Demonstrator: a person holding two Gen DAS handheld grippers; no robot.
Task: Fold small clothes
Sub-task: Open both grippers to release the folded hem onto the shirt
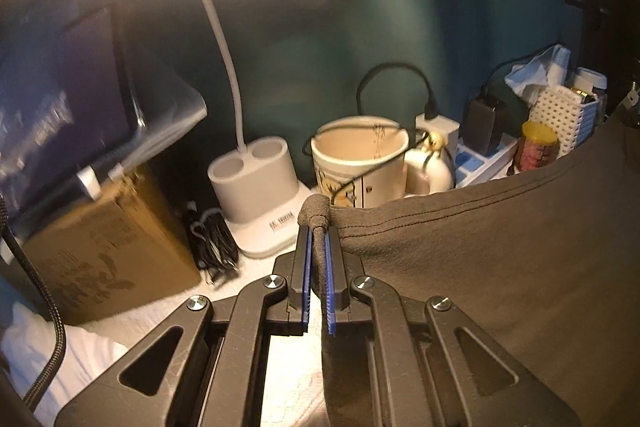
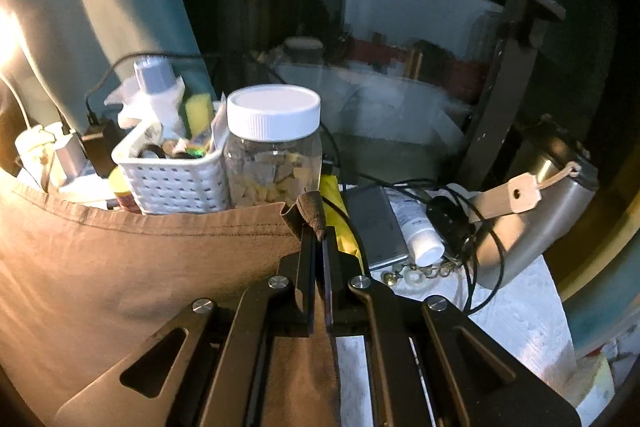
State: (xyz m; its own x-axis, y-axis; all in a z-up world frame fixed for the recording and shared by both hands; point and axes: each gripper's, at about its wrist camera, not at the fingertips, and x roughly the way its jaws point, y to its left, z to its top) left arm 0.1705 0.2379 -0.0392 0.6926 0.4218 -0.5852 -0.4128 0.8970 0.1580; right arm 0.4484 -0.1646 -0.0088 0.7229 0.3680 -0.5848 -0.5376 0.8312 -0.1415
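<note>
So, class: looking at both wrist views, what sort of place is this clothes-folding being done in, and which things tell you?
Probably a cluttered home desk or bedside table, not a laundry room. A desk lamp with pen-holder base, a large mug and a white basket of odds and ends crowd the back.

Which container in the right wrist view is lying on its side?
The white tube, lying flat, cap toward the camera, beside the grey slab-like device. The clear jar with the white lid and the white basket stand upright.
</note>
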